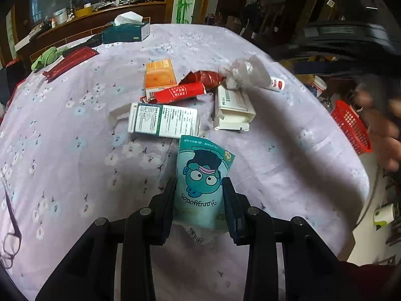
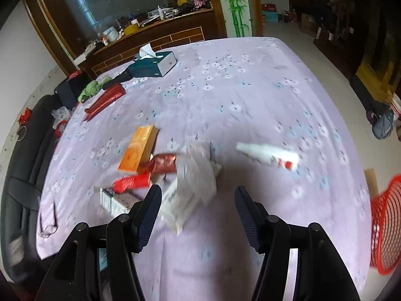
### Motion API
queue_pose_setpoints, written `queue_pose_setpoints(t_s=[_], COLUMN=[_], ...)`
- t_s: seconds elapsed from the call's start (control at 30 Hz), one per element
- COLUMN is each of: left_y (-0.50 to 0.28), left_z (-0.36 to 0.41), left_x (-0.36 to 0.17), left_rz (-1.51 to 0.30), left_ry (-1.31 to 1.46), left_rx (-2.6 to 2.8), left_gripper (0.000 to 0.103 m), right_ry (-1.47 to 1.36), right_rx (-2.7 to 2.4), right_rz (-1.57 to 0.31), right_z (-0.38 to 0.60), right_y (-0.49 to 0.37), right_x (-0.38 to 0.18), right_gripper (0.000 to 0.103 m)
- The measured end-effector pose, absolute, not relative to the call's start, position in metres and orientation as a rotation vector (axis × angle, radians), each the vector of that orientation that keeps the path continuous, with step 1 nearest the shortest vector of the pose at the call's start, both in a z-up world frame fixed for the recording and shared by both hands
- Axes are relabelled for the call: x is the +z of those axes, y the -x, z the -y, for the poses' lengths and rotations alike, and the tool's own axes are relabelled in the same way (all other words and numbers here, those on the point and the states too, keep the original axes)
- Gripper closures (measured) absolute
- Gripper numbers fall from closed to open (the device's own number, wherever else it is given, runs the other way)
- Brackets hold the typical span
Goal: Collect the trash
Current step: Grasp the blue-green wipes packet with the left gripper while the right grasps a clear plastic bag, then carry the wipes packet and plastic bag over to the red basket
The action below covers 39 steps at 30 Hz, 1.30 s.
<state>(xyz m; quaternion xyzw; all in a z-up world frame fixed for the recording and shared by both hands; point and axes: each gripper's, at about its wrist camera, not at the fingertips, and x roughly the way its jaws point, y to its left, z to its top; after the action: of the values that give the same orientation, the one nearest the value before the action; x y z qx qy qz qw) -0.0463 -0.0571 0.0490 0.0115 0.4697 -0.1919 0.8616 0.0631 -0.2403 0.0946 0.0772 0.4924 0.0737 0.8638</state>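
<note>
In the left wrist view a teal cartoon packet [image 1: 200,188] sits between the fingers of my left gripper [image 1: 200,184], which is shut on it just above the lilac flowered tablecloth [image 1: 75,150]. Beyond it lie a white-green box [image 1: 163,119], a white box [image 1: 233,105], an orange box [image 1: 159,75], a red wrapper [image 1: 180,91] and a crumpled plastic bag [image 1: 243,72]. My right gripper [image 2: 199,200] is open, with its tips just short of the blurred plastic bag [image 2: 195,173] and white box [image 2: 175,205]. A white tube [image 2: 268,154] lies to the right.
A red mesh basket [image 2: 386,225] stands off the table's right edge, also the red basket [image 1: 351,125], with a blurred hand [image 1: 383,130] near it. A tissue box [image 2: 153,65], a long red box [image 2: 105,100] and a green cloth [image 2: 91,89] sit at the far left. Scissors [image 2: 48,218] lie near the left edge.
</note>
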Motion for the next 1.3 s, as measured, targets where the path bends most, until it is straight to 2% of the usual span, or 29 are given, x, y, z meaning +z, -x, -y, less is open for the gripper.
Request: queue_pose_setpoints(t_s=[0.17,0.23,0.27,0.37,0.9,1.3], left_y=[0.054,0.056,0.056,0.056,0.052,0.061], left_z=[0.05,0.048,0.048,0.049,0.113,0.174], left_x=[0.061,0.062,0.063,0.064,0.088,0.103], left_rz=[-0.964,-0.964,-0.964,-0.961,-0.913,-0.887], left_ry=[-0.027,-0.019,-0.018,-0.014,-0.035,-0.096], left_rx=[-0.388,-0.384,-0.381,-0.379,-0.432,-0.528], left_gripper=[0.069,0.069,0.069,0.069,0.069,0.069], right_ry=[-0.152,-0.177,-0.186,-0.201,-0.233,-0.304], right_rx=[0.136,0.154,0.156,0.15,0.1,0.025], right_rz=[-1.082,-1.109,-1.123,-1.099,-0.975,-0.95], right_z=[0.232,0.232,0.232,0.235,0.282,0.326], right_y=[-0.097,-0.102,-0.102,-0.093,0.061,0.108], right_x=[0.067,0.057,0.053,0.054,0.1,0.107], right_gripper=[0.039,0.053,0.069,0.074,0.074,0.074])
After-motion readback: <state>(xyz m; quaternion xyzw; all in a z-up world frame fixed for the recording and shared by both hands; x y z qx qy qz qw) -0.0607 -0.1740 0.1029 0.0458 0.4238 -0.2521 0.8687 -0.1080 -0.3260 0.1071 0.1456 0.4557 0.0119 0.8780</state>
